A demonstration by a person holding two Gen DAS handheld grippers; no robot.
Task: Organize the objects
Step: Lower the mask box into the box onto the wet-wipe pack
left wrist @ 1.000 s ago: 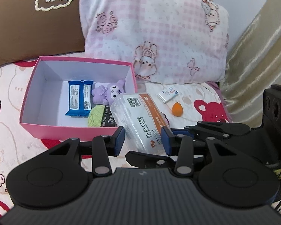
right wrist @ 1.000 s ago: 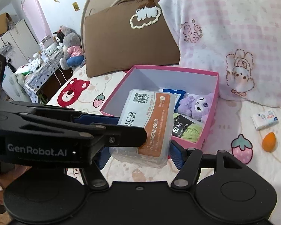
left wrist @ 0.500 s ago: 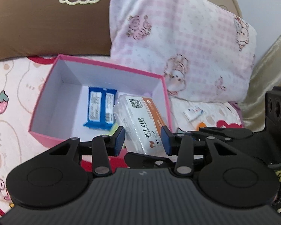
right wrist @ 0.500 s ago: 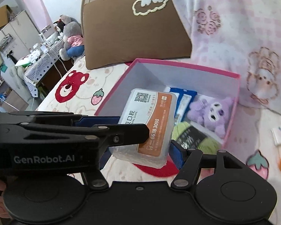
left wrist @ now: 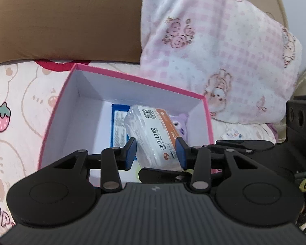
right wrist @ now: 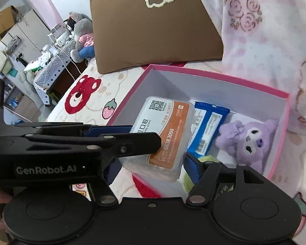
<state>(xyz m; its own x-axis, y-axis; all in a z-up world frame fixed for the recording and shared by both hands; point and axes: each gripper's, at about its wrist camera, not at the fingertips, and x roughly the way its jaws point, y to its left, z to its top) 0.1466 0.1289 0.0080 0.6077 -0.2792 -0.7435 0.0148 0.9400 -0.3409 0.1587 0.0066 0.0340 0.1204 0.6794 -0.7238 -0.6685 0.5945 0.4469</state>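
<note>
Both grippers are shut on one clear plastic case (left wrist: pixel 153 137) with a white and orange label, also in the right wrist view (right wrist: pixel 163 136). My left gripper (left wrist: pixel 156 155) and right gripper (right wrist: pixel 151 167) hold it tilted above the near edge of the pink box (left wrist: pixel 57 110), also seen in the right view (right wrist: pixel 214 75). Inside the box lie a blue packet (right wrist: pixel 206 126), a purple plush (right wrist: pixel 246 140) and a green yarn ball (right wrist: pixel 206 159), mostly hidden.
The box sits on a bed with a printed sheet (left wrist: pixel 14 110). A brown pillow (left wrist: pixel 67 26) and a pink checked pillow (left wrist: pixel 224 47) lean behind it. A small white packet (left wrist: pixel 232 135) lies right of the box. A cluttered table (right wrist: pixel 47 57) stands beyond the bed.
Both grippers have moved forward with the case, from in front of the box to over its near edge. The box now looks closer and larger. The grip on the case is unchanged.
</note>
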